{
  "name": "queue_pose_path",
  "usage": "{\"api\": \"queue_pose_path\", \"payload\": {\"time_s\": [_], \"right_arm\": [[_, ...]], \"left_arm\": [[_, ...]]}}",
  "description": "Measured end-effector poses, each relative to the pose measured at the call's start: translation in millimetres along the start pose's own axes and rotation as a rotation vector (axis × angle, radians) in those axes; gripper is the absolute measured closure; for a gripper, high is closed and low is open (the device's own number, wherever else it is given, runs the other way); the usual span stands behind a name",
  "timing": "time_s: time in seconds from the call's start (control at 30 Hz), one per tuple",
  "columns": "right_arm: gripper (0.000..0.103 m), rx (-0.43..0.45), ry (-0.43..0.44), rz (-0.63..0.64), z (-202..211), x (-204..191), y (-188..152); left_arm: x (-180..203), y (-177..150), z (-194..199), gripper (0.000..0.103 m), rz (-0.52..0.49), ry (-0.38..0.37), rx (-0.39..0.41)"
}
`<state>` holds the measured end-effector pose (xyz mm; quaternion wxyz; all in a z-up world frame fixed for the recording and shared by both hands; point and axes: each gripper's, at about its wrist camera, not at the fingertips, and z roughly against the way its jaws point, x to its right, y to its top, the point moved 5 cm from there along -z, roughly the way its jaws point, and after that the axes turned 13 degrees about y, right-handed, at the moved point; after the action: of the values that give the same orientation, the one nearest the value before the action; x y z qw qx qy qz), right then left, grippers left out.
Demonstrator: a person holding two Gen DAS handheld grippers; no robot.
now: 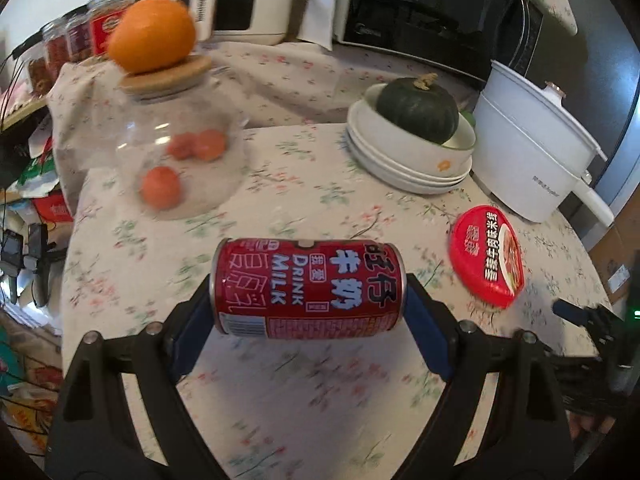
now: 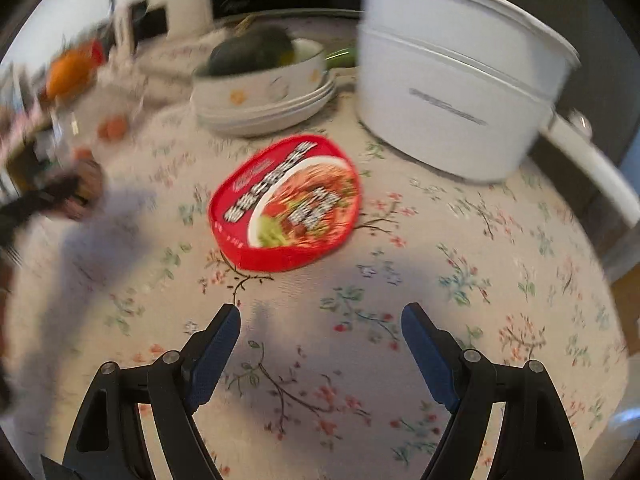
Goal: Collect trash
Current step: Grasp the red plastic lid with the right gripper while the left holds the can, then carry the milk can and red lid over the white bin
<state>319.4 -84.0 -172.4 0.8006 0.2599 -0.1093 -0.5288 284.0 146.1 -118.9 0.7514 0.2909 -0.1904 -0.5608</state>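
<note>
A red milk can (image 1: 308, 288) lies sideways between the blue pads of my left gripper (image 1: 308, 285). The pads press on its two ends, so the gripper is shut on it above the floral tablecloth (image 1: 304, 392). A red noodle-bowl lid (image 1: 486, 256) lies flat on the table to the can's right. In the right wrist view the same lid (image 2: 286, 202) lies just ahead of my right gripper (image 2: 320, 316). That gripper is open and holds nothing. Its dark tip (image 1: 576, 312) shows at the right edge of the left wrist view.
A glass jar (image 1: 176, 152) with a cork lid holds small oranges, and a large orange (image 1: 152, 36) sits on top of it. Stacked white bowls (image 1: 404, 168) carry a dark green squash (image 1: 418, 108). A white electric pot (image 2: 452, 92) stands at the right, appliances behind.
</note>
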Motion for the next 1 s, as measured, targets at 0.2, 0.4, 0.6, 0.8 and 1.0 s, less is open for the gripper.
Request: {"api": "queue_pose_path", "payload": {"time_s": [0.2, 0.4, 0.6, 0.8, 1.0], "right_arm": [[0.019, 0.053, -0.089, 0.040, -21, -11, 17], [0.039, 0.086, -0.230, 0.199, -31, -30, 37], [0.088, 0.104, -0.302, 0.320, -19, -46, 39], [0.093, 0.116, -0.221, 0.253, 35, -27, 35], [0.093, 0.107, -0.134, 0.098, 104, 9, 9]], "left_arm": [[-16, -5, -1, 0.015, 0.013, -0.026, -0.012], [-21, -10, -1, 0.015, 0.016, -0.035, -0.016], [-18, -13, 4, 0.015, 0.010, -0.037, -0.025], [-1, -16, 23, 0.015, 0.013, -0.066, -0.047], [24, -29, 66, 0.015, -0.033, -0.101, -0.038]]}}
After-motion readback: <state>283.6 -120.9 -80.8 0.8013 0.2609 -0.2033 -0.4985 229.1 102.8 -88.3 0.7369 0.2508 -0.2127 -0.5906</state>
